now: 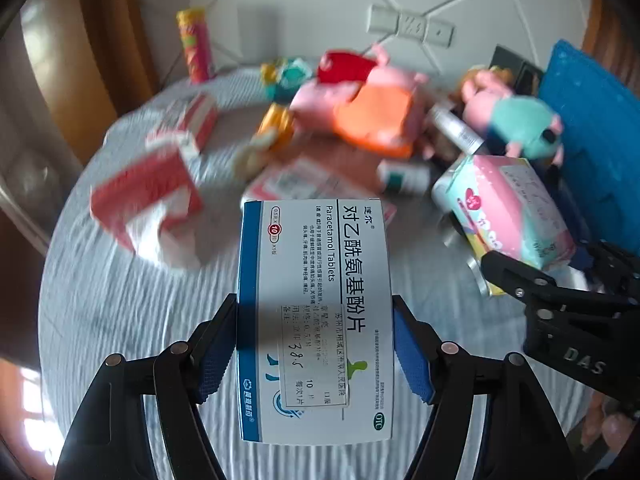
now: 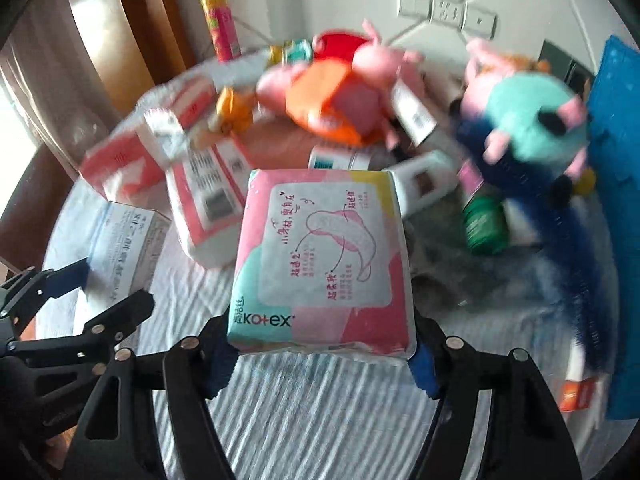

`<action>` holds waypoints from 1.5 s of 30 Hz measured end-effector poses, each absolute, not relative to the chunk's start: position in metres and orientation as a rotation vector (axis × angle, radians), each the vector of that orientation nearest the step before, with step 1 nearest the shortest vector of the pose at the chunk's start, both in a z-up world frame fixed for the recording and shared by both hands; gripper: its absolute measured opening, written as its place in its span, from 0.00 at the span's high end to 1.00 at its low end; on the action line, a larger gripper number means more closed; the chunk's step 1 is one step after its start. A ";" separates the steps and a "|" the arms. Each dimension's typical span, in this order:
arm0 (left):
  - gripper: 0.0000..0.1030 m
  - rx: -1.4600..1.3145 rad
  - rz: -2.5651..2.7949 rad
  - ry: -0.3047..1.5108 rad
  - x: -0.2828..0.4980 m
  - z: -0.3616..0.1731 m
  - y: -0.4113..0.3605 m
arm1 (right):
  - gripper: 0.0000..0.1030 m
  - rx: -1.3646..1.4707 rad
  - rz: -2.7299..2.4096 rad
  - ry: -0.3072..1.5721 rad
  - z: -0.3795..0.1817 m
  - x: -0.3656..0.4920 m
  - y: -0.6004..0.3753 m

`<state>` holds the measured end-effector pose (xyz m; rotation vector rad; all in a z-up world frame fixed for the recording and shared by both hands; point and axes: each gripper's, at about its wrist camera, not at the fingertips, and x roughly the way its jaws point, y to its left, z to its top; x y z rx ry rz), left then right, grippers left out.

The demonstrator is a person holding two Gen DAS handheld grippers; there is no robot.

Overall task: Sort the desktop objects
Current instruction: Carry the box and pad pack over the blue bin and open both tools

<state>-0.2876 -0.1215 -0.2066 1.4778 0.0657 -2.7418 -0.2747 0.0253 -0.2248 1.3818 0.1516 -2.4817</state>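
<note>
My left gripper [image 1: 314, 344] is shut on a white and blue paracetamol tablet box [image 1: 314, 300], held above the grey striped tablecloth [image 1: 120, 300]. My right gripper [image 2: 320, 344] is shut on a pink and teal Kotex pad pack [image 2: 324, 260], also held above the cloth. In the left wrist view the pad pack [image 1: 508, 208] and the right gripper [image 1: 560, 304] show at the right. In the right wrist view the tablet box [image 2: 128, 240] and the left gripper [image 2: 80, 300] show at the left.
Red and white boxes [image 1: 148, 196] lie at the left. Pink plush pigs [image 1: 360, 108], a teal-clad plush [image 2: 532, 120], small bottles [image 2: 484, 224] and a tall snack tube [image 1: 196, 44] crowd the back. A blue crate [image 1: 592, 140] stands at the right.
</note>
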 end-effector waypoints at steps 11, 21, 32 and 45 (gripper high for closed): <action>0.31 1.288 -3.005 -0.015 -0.308 -0.124 -0.050 | 0.32 1.176 -2.704 0.142 -0.108 -0.267 0.083; 0.30 1.046 -3.251 -0.087 -0.304 -0.044 0.058 | 0.32 0.942 -2.945 0.035 -0.014 -0.226 0.209; 0.30 0.823 -3.518 -0.142 -0.267 0.046 0.278 | 0.32 0.850 -3.206 -0.027 0.030 -0.174 0.444; 0.30 1.401 -3.343 -0.359 -0.285 -0.016 0.426 | 0.32 1.108 -3.094 -0.133 -0.023 -0.185 0.568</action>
